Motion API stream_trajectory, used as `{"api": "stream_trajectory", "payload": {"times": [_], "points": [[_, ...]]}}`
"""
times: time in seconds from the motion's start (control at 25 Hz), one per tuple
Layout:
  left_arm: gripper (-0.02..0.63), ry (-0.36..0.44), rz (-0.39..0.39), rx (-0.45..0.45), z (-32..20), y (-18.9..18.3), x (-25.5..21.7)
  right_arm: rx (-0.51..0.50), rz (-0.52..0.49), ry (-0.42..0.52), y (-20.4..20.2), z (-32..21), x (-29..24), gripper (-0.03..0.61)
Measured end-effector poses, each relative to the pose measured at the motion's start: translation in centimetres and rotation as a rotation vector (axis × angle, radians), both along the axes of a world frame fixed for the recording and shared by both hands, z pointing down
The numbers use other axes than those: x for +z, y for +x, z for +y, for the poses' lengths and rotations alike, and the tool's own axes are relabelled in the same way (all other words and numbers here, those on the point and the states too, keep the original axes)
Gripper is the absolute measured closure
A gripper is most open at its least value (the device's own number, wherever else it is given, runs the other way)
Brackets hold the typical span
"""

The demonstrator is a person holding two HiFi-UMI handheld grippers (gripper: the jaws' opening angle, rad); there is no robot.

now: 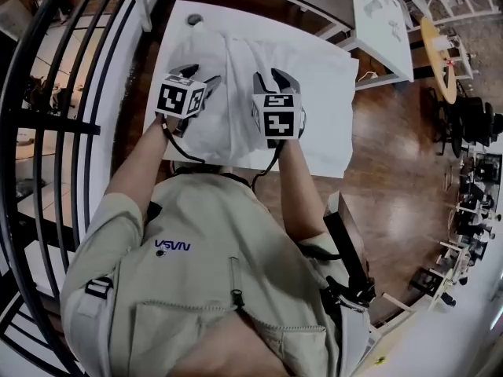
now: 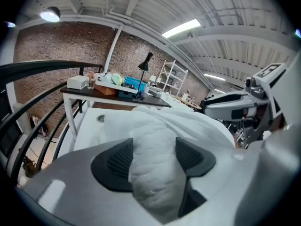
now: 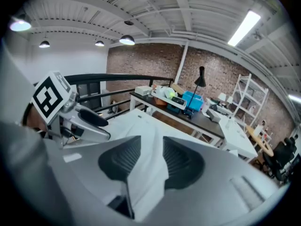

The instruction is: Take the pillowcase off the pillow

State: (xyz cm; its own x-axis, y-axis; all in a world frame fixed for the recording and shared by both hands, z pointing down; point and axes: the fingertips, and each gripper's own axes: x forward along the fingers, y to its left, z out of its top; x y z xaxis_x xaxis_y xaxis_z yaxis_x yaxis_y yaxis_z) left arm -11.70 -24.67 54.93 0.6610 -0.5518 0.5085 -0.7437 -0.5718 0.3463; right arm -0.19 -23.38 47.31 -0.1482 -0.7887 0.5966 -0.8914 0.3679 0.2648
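A white quilted pillow [image 1: 196, 53] lies on the white table [image 1: 182, 14], with the smooth white pillowcase [image 1: 322, 77] spread to its right. My left gripper [image 1: 211, 83] is at the pillow's near end. In the left gripper view the quilted pillow [image 2: 155, 164] fills the gap of the left gripper [image 2: 154, 157] and touches both pads. My right gripper [image 1: 273, 81] is beside it over the case. In the right gripper view a fold of pillowcase [image 3: 151, 168] stands between the pads of the right gripper [image 3: 151, 161], reaching back over its body.
A black railing [image 1: 55, 132] curves along the left. A dark desk [image 2: 108, 95] with boxes and a lamp stands behind the table, next to a white table [image 1: 385, 22]. Wooden floor [image 1: 401, 155] lies to the right. The person's torso fills the near side.
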Motion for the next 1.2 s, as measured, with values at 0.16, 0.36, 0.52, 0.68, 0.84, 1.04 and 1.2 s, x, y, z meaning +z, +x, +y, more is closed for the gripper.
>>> {"api": "stream_trajectory", "payload": {"times": [0.16, 0.36, 0.52, 0.68, 0.84, 1.04, 1.2], "points": [[0.424, -0.047, -0.027, 0.065, 1.3, 1.3, 1.2, -0.069, 0.067, -0.114, -1.3, -1.6, 3.9, 0.398], [0.564, 0.046, -0.086, 0.067, 2.0, 1.0, 0.1, -0.115, 0.193, -0.133, -1.3, -2.1, 6.5, 0.567], [0.575, 0.113, -0.061, 0.018, 1.9, 0.0, -1.7, -0.046, 0.157, -0.063, 0.8, -3.7, 3.8, 0.572], [0.583, 0.149, -0.004, -0.035, 1.7, -1.6, -3.4, 0.083, 0.139, -0.031, 6.2, -4.2, 2.5, 0.572], [0.584, 0.159, 0.062, -0.089, 1.8, -3.7, -4.7, 0.179, 0.1, -0.044, 11.4, -3.2, 2.8, 0.572], [0.586, 0.076, 0.082, -0.138, 3.1, -4.3, -1.0, 0.185, 0.094, -0.094, 12.1, -1.3, 5.8, 0.572], [0.58, -0.002, 0.113, -0.169, 3.2, -3.9, 1.9, 0.135, 0.14, -0.109, 11.1, -1.2, 7.1, 0.572]]}}
